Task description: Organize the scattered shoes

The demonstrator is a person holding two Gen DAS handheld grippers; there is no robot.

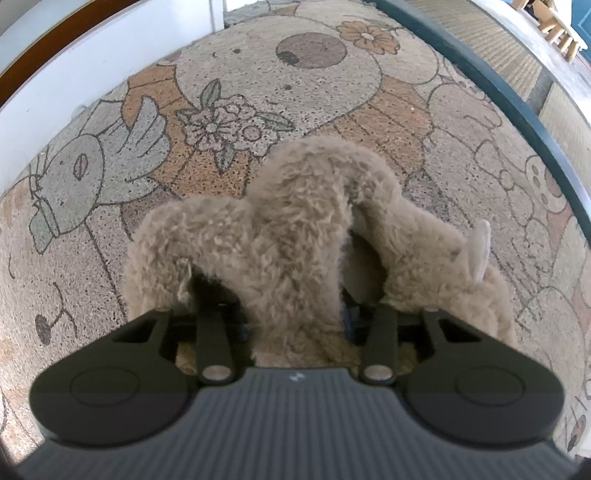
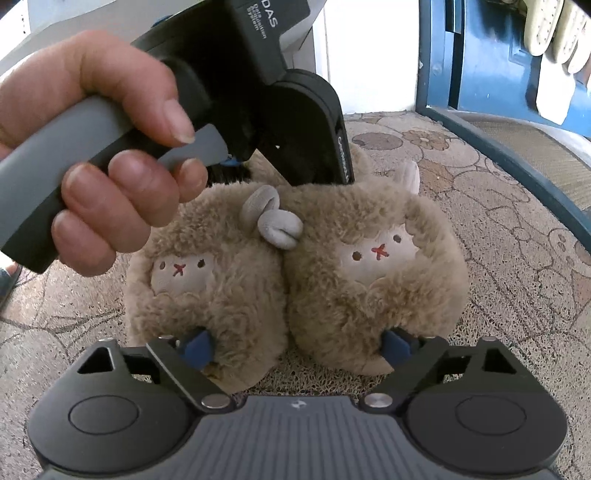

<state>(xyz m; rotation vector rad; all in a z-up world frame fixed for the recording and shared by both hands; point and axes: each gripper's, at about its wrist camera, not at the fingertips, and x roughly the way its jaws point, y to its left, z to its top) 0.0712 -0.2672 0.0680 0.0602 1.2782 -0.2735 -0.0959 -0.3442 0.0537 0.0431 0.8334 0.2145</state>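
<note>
Two fluffy brown sheep-face slippers stand side by side on the patterned mat: the left slipper (image 2: 207, 280) and the right slipper (image 2: 376, 266). Seen from above the heels, they are the left slipper (image 1: 177, 251) and right slipper (image 1: 424, 251). My left gripper (image 1: 295, 314) points steeply down, one finger in each slipper opening, shut on the two touching inner walls; its pads are buried in fur. From the toe side, a hand (image 2: 110, 166) holds that left gripper (image 2: 306, 173). My right gripper (image 2: 298, 347) has its blue pads (image 2: 199, 349) sunk into the fur of both toes.
The cartoon-printed mat (image 1: 92, 258) stretches in all directions. A white wall or cabinet (image 1: 55, 81) borders it on one side, and a dark green threshold strip (image 1: 517, 122) and blue door (image 2: 491, 66) on the other. Pale shoe soles (image 2: 554, 29) hang in the upper corner.
</note>
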